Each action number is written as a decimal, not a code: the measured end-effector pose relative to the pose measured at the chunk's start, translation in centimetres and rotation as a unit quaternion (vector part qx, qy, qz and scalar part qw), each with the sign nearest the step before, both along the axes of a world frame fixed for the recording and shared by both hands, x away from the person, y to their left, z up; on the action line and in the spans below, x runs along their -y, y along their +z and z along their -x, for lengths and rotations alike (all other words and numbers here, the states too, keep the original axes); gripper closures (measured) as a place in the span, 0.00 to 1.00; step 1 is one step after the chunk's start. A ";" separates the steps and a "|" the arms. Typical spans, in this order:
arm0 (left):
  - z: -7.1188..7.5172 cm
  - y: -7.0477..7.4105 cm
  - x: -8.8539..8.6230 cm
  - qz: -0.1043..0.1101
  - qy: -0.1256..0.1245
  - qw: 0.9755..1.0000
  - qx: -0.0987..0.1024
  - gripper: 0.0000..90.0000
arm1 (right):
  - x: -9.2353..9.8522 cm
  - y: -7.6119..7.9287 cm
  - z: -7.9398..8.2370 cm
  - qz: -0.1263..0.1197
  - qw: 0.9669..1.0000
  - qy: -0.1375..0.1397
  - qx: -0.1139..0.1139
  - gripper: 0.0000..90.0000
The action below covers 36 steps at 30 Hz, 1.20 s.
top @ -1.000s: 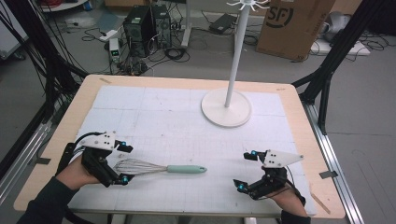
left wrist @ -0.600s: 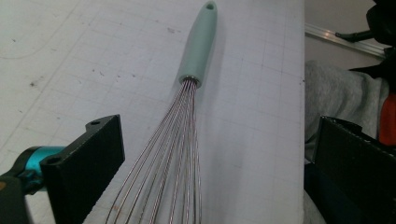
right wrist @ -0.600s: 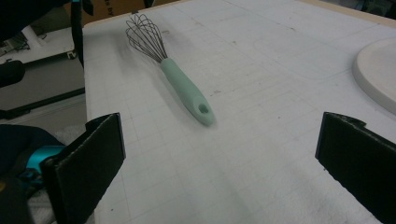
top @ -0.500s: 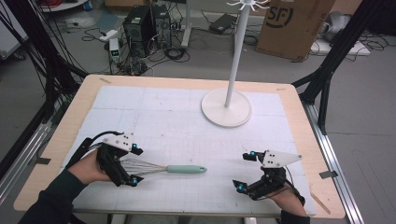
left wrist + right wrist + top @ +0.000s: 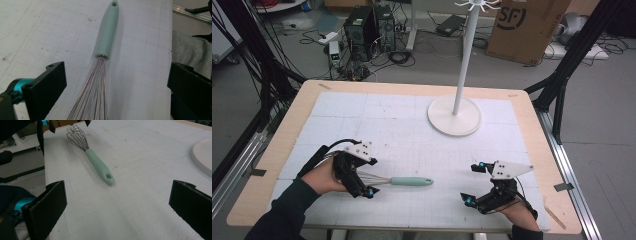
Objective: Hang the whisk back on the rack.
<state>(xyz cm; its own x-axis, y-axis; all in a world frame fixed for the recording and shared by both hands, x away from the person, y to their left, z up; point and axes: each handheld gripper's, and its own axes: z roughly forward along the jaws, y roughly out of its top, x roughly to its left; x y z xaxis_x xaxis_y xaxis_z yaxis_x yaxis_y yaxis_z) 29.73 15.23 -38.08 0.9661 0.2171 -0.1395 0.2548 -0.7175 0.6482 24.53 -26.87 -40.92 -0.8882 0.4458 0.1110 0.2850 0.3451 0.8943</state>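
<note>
Whisk: we see a wire balloon whisk with a mint-green plastic handle [image 5: 404,181] lying flat on the white gridded mat [image 5: 412,130], lower left of centre in the high view, its handle pointing towards the frame's right. The handle end has a small hanging hole, plain in both gripper views.

Left gripper: the left gripper [image 5: 360,179] sits at the lower left of the high view, over the wire end of the whisk. In the left gripper view we see its black jaws spread wide, one on each side of the wires [image 5: 93,95], with clear mat between pads and wire; it has hold of nothing.

Right gripper: the right gripper [image 5: 473,184] is at the lower right of the high view, well apart from the whisk. Its jaws stand wide apart with bare mat between them, gripping nothing.

Stand: a white pole on a round white base [image 5: 454,115] rises at upper centre-right of the mat, with small hooks at its top.

Writing: we read "SF" in black on the brown cardboard box [image 5: 524,25] on the floor at the upper right. Nothing else is legible to us.

Table: light wooden table edge [image 5: 297,105] frames the mat.
</note>
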 end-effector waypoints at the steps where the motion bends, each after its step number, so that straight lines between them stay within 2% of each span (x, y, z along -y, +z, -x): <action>1: 0.0 -0.1 0.4 -0.006 0.000 1.000 -0.001 0.03 | 0.0 0.0 0.0 0.000 1.000 0.000 0.000 0.00; 4: -0.1 -0.4 1.3 -0.023 0.001 1.000 -0.008 0.03 | 0.1 0.0 0.0 -0.001 1.000 -0.001 -0.002 0.00; 11: -0.4 -0.7 3.1 -0.036 -0.002 0.999 -0.020 0.04 | 0.2 -0.1 0.0 -0.001 1.000 0.001 0.000 0.00; 17: -0.6 -1.0 4.7 -0.044 -0.026 0.998 -0.026 0.04 | 0.2 -0.1 0.0 0.000 1.000 -0.002 0.000 0.00; 19: -0.8 -1.2 5.4 -0.062 -0.028 0.997 -0.019 0.04 | 0.3 0.0 0.0 -0.002 1.000 -0.002 0.000 0.00; 22: -1.0 -1.5 6.2 -0.078 -0.029 0.996 -0.016 0.04 | 0.3 -0.1 0.0 -0.001 1.000 -0.001 0.000 0.00; 28: -1.6 -2.0 6.9 -0.095 -0.032 0.995 -0.012 0.04 | 0.3 -0.1 0.0 -0.002 1.000 -0.001 0.000 0.00; 30: -1.7 -2.2 7.0 -0.090 -0.043 0.995 -0.018 0.04 | 0.4 -0.1 -0.1 -0.002 1.000 -0.004 0.003 0.00; 36: -2.1 -2.7 7.5 -0.104 -0.055 0.993 -0.032 0.07 | 0.6 -0.1 -0.1 -0.003 1.000 -0.006 0.001 0.00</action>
<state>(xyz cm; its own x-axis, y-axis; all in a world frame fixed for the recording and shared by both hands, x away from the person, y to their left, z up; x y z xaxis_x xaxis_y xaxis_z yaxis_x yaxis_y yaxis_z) 31.81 7.74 -40.80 0.9764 0.1405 -0.1641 0.2025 -0.8596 0.4691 24.60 -27.43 -41.02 -0.8826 0.4566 0.1123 0.2877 0.3354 0.8971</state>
